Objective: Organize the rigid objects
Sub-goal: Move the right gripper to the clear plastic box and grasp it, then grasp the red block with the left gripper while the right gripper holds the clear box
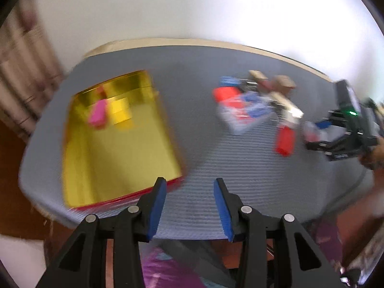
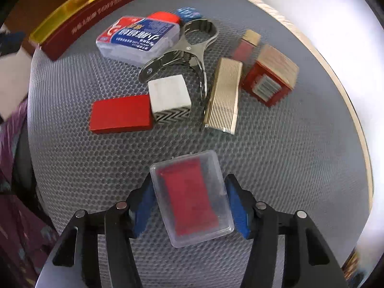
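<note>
My right gripper (image 2: 189, 189) is shut on a clear plastic case with a red insert (image 2: 192, 198), just above the grey mat. Ahead of it lie a red block (image 2: 121, 114), a white box with a zigzag side (image 2: 169, 97), a gold ribbed case (image 2: 224, 94), a metal clip (image 2: 184, 50), a blue-and-white card box (image 2: 139, 38) and a red-and-gold box (image 2: 270, 78). My left gripper (image 1: 189, 192) is open and empty, near the corner of the gold-lined tray (image 1: 117, 141). The tray holds a pink block (image 1: 97, 114) and a yellow block (image 1: 120, 112).
The tray also shows at the far left in the right wrist view (image 2: 84, 16). The right gripper shows at the right edge of the left wrist view (image 1: 345, 129). The round grey mat (image 1: 216, 163) ends at a tan table rim (image 2: 336, 76). Purple cloth (image 1: 163, 271) lies below the table's near edge.
</note>
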